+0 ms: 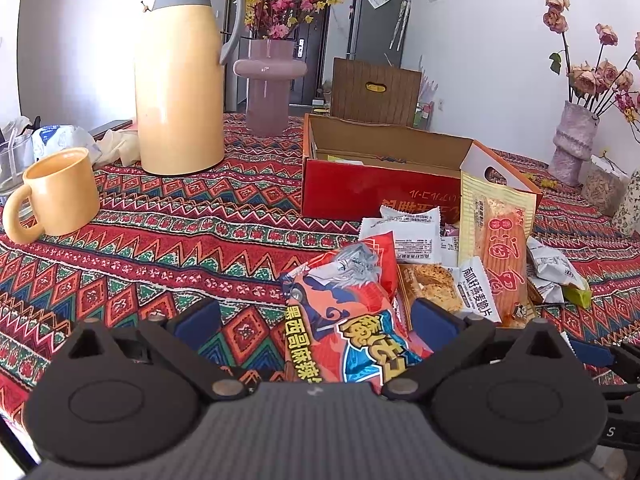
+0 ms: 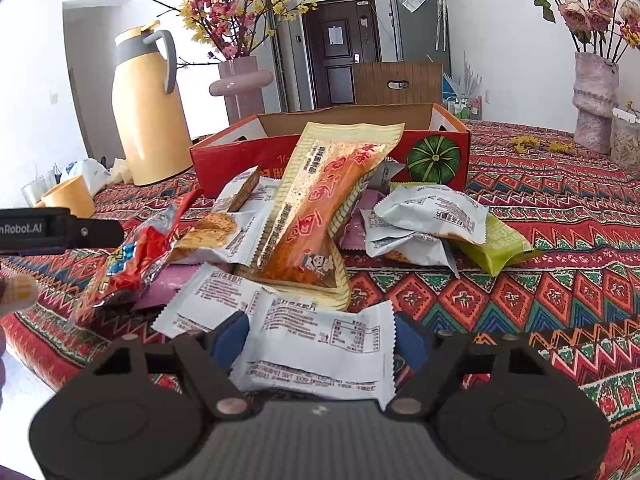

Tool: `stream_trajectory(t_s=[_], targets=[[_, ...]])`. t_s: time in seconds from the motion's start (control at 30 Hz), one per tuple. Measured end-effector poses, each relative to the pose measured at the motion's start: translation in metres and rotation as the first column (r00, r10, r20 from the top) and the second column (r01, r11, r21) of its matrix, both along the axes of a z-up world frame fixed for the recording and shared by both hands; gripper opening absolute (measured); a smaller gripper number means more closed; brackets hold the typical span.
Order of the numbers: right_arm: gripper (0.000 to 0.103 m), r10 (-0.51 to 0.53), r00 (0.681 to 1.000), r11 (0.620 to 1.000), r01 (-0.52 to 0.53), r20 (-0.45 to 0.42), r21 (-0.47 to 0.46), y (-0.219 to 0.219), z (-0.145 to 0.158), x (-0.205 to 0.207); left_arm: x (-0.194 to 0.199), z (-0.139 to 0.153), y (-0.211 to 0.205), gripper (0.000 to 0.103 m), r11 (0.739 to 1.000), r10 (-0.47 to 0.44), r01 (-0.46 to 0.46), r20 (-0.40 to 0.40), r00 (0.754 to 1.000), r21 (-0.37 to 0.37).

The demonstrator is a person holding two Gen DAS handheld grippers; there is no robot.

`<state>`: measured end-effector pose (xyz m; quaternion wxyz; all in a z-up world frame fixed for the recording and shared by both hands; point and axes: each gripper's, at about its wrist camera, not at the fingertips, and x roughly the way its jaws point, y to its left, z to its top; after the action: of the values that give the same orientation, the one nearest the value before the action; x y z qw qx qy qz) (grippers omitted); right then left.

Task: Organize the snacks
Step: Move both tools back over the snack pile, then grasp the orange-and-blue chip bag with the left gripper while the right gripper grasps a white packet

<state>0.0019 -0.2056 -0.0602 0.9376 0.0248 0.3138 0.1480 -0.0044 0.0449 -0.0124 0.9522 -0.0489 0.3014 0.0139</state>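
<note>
At the far left of the patterned tablecloth [image 1: 160,240] stood a yellow mug [image 1: 60,194], with a tall yellow thermos jug [image 1: 180,80] just right of it and a pink vase [image 1: 268,84] farther back. The left gripper [image 1: 316,322] hovered low with its 2 blue-padded fingers [image 1: 200,320] spread wide, an orange-red snack bag [image 1: 348,320] lying between them (whether either pad touched it could not be told). Right of that, the snack pile [image 2: 320,232] lay heaped against the near side of the open red cardboard box [image 2: 332,152], a long orange fish packet [image 2: 316,208] leaning up on the box's front wall. The right gripper [image 2: 316,338] also stood wide apart, a white wrapper [image 2: 320,344] sitting between its fingers, not clamped.
</note>
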Motion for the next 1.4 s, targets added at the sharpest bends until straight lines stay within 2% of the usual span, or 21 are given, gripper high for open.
stream_trajectory(t_s=[0.17,0.43,0.93,1.07,1.23,1.3,1.4], targets=[[0.062,0.020,1.000,1.000,-0.020,0.012,0.019,-0.002,0.000,-0.006,0.002,0.000,0.000,0.103,1.000,0.003,-0.003,-0.010,1.000,-0.002],[0.047,0.021,0.999,0.998,-0.022,0.025,0.054,-0.009,0.002,-0.010,0.005,-0.002,-0.002,0.103,1.000,0.002,-0.003,-0.030,1.000,-0.007],[0.047,-0.030,0.997,0.997,0.025,0.067,0.077,-0.026,0.010,-0.009,0.022,-0.008,-0.003,0.103,0.999,0.023,-0.028,-0.111,0.994,-0.040],[0.047,-0.059,0.995,0.995,0.053,0.081,0.079,-0.034,0.012,-0.007,0.030,-0.012,0.001,0.103,0.997,0.033,-0.044,-0.151,0.988,-0.069],[0.047,-0.082,0.993,0.994,0.075,0.085,0.085,-0.041,0.012,-0.005,0.042,-0.023,0.007,0.103,0.988,0.027,-0.058,-0.214,0.976,-0.141],[0.047,-0.085,0.993,0.993,0.077,0.084,0.087,-0.042,0.011,-0.005,0.043,-0.026,0.006,0.103,0.987,0.031,-0.064,-0.221,0.975,-0.145],[0.048,-0.087,0.993,0.993,0.080,0.082,0.089,-0.043,0.010,-0.004,0.043,-0.025,0.005,0.097,0.988,0.026,-0.057,-0.215,0.976,-0.142]])
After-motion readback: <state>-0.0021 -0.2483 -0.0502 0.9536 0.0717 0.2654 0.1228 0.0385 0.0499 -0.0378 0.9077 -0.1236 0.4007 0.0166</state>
